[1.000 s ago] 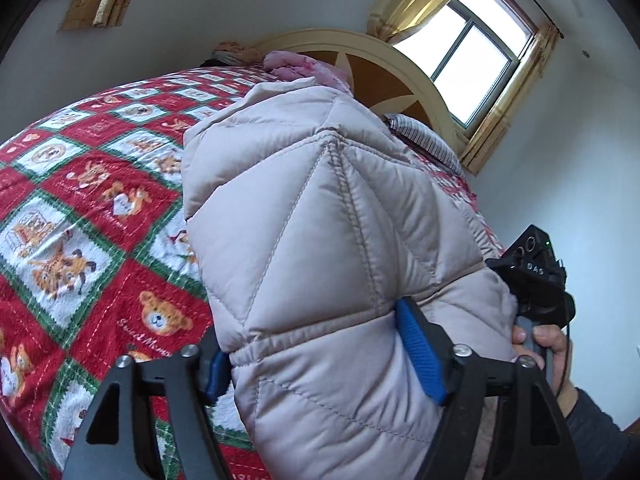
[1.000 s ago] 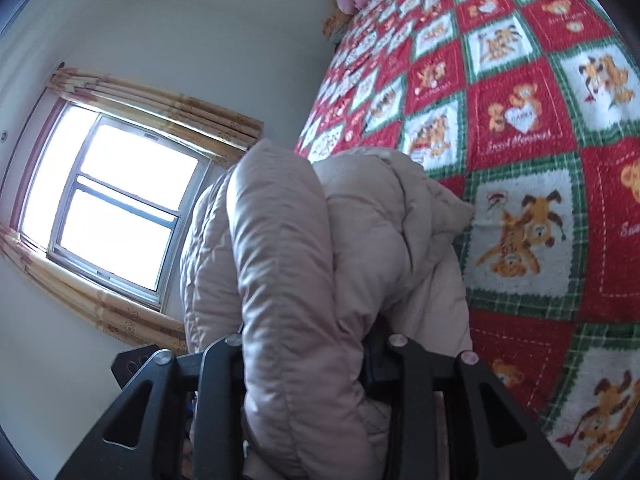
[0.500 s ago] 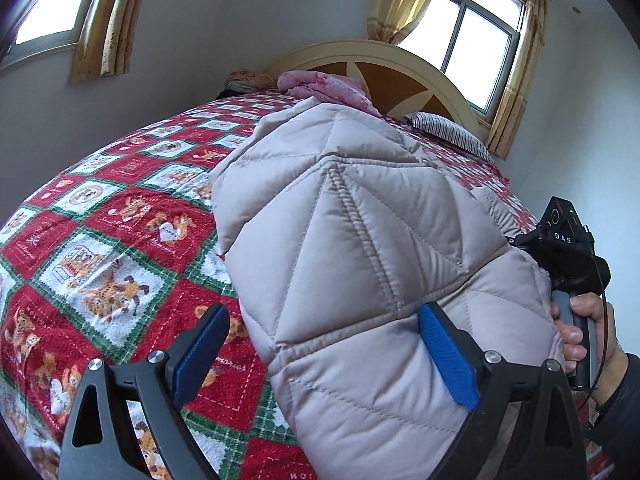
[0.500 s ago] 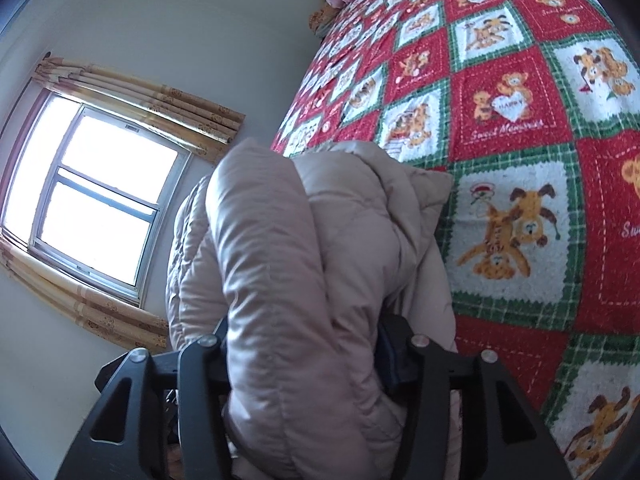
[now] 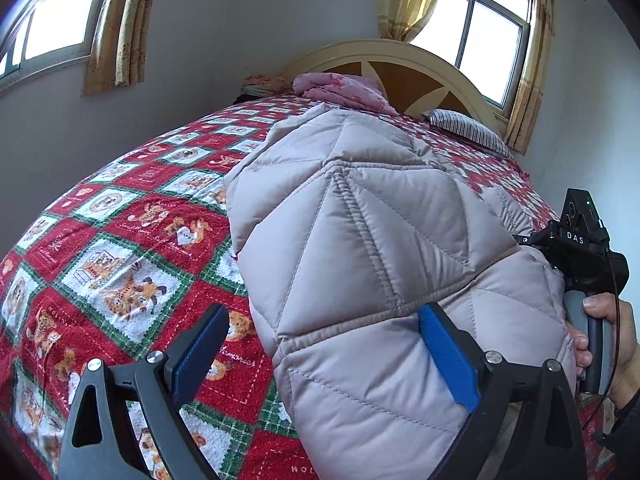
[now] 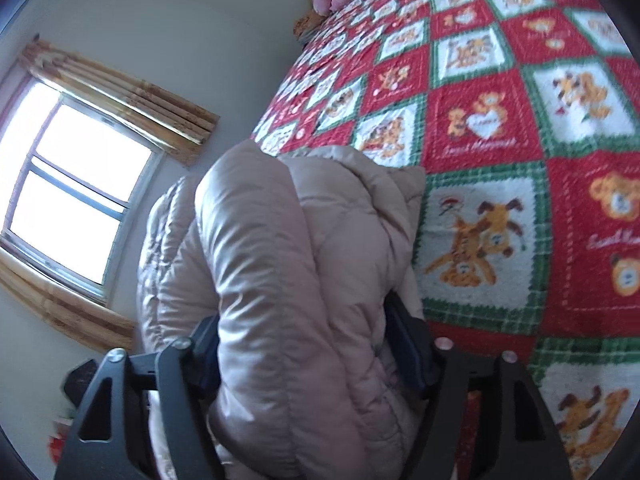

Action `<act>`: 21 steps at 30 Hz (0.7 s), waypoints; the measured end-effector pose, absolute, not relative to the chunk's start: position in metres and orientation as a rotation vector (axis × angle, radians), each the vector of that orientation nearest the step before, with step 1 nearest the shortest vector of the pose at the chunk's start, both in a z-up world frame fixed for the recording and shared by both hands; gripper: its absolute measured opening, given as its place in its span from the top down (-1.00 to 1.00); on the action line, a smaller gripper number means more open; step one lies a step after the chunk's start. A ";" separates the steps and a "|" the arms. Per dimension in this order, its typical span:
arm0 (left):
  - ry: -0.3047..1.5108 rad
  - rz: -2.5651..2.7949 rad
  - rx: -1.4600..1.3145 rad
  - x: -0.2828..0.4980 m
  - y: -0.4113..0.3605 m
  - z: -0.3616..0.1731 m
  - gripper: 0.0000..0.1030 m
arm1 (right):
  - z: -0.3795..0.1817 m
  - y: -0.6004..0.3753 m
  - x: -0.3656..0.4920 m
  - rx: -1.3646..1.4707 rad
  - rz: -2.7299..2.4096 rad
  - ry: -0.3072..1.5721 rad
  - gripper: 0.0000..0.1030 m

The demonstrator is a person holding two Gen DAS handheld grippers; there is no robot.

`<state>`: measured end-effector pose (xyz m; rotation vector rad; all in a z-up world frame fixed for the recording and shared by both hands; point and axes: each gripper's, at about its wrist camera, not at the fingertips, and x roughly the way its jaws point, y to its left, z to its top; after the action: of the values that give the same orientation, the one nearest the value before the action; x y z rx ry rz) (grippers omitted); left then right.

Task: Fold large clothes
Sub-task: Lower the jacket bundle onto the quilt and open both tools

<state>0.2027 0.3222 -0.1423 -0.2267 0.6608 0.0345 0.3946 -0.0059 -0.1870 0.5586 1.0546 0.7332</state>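
A pale pink quilted puffer jacket lies folded in a thick bundle on the bed. My left gripper is open; its left blue pad stands clear of the jacket over the quilt, its right pad rests against the jacket. My right gripper has a thick fold of the same jacket between its fingers, and the fold hides the pads' faces. The right gripper's body and the hand holding it show in the left wrist view at the jacket's right edge.
A red, green and white bear-patterned quilt covers the bed. A pink blanket and a striped pillow lie by the cream headboard. Walls and curtained windows surround the bed.
My left gripper has opened wide and let go of the jacket, and has tilted back. My right gripper's fingers have spread somewhat around the fold.
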 end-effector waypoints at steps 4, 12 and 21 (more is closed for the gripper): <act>0.670 0.056 -0.228 0.202 0.322 -0.141 -0.87 | -0.186 -0.009 0.392 0.540 0.686 1.052 -0.66; 0.656 0.105 -0.154 0.190 0.316 -0.125 -0.87 | -0.173 -0.016 0.379 0.470 0.627 0.997 -0.69; 0.570 0.130 -0.097 0.153 0.300 -0.082 -0.87 | -0.118 -0.019 0.346 0.365 0.506 0.864 -0.72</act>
<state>0.1529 0.2996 -0.0821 -0.0970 0.5695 0.1305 0.3464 -0.0187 -0.1177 0.3647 0.8639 0.5060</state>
